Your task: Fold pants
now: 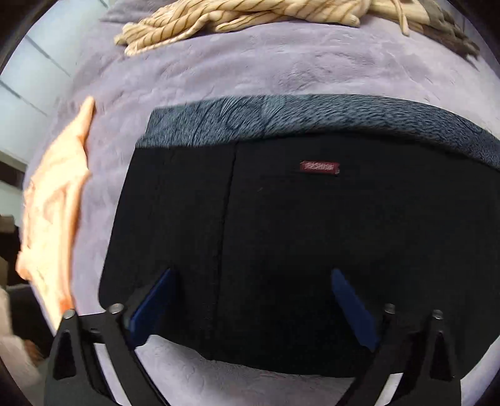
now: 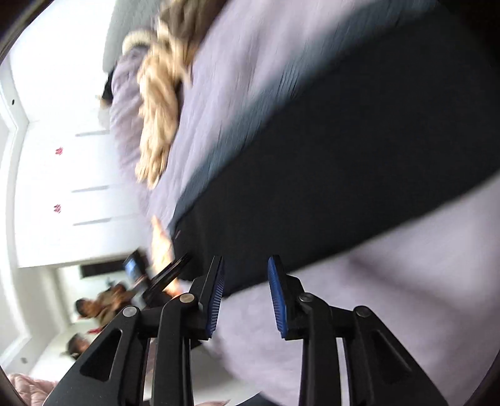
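The black pants [image 1: 281, 243] lie folded flat on a lilac blanket [image 1: 218, 71], with a small red label [image 1: 319, 167] near the top and a grey fleecy lining [image 1: 312, 115] showing along the far edge. My left gripper [image 1: 251, 274] is open just above the pants' near edge, holding nothing. In the right wrist view, blurred and tilted, the pants [image 2: 343, 175] run as a dark band across the blanket [image 2: 406, 265]. My right gripper [image 2: 247, 265] is open at the pants' near edge, empty.
A striped beige garment [image 1: 250, 15] lies bunched at the far side of the blanket; it also shows in the right wrist view [image 2: 159, 103]. A peach garment [image 1: 56, 212] lies at the left edge. White cupboards [image 2: 62, 156] stand beyond the bed.
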The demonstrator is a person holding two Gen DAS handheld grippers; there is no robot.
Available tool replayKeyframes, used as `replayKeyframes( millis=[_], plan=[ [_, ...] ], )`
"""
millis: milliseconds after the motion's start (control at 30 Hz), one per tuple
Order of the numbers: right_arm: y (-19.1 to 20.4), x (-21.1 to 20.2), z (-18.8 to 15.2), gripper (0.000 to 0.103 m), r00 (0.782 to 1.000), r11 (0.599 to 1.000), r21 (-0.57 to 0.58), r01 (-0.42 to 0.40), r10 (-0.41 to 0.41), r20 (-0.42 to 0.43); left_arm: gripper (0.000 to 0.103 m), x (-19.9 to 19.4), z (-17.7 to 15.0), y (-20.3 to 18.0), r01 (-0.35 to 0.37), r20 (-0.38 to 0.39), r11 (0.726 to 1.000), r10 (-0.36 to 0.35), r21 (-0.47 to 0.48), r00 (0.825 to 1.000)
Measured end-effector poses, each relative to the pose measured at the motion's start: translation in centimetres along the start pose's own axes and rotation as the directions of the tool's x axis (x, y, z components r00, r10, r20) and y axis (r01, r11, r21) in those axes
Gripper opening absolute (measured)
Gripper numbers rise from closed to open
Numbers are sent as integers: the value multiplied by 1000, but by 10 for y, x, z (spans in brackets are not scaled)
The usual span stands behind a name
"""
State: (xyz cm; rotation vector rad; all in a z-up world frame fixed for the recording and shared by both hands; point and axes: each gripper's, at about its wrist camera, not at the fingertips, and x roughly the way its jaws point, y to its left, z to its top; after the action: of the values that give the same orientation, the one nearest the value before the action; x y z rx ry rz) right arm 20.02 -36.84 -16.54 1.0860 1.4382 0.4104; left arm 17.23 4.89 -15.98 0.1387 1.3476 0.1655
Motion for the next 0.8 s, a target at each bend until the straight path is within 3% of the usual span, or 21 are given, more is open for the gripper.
replayKeyframes(
  millis=[100, 200, 267, 467, 500, 533, 600, 667, 700, 733, 800],
  plan=[
    [1, 64, -29, 33, 998, 999, 49, 0, 4, -69, 103, 4, 2, 3, 45, 4, 999, -45, 22, 999],
    [4, 93, -42, 33, 998, 996, 84, -36, 41, -50, 103, 7, 3, 7, 82, 14, 995, -83, 55, 996],
    [10, 111, -45, 33, 999, 995, 98, -8, 13, -52, 103, 10, 3, 9, 104, 12, 993, -105, 55, 994],
    [12, 105, -28, 34, 1000, 994, 104, 15, -13, -19, 103, 16, 11, 17, 123, 9, 990, -124, 64, 992],
    [16, 105, -26, 30, 999, 995, 92, 35, -33, -15, 103, 17, 13, 19, 123, 8, 990, -124, 67, 992],
    [26, 108, -16, 12, 998, 995, 76, 67, -66, -10, 103, 16, 11, 17, 122, 9, 990, -123, 74, 992],
    [49, 108, -3, 9, 990, 990, 5, 144, -144, -4, 103, 14, 7, 16, 121, 16, 989, -123, 83, 992],
    [62, 101, -11, 7, 976, 972, -80, 220, -219, 19, 103, 13, 1, 16, 124, 28, 989, -127, 83, 992],
    [57, 103, -16, 7, 960, 954, -99, 281, -280, 24, 103, 14, 0, 16, 122, 28, 989, -125, 84, 992],
    [47, 110, -19, 6, 934, 929, -101, 355, -356, 7, 103, 14, 0, 16, 114, 22, 990, -116, 83, 993],
    [14, 111, -30, 0, 929, 931, -5, 365, -365, -56, 103, 7, -4, 18, 96, 6, 992, -97, 80, 995]
  ],
)
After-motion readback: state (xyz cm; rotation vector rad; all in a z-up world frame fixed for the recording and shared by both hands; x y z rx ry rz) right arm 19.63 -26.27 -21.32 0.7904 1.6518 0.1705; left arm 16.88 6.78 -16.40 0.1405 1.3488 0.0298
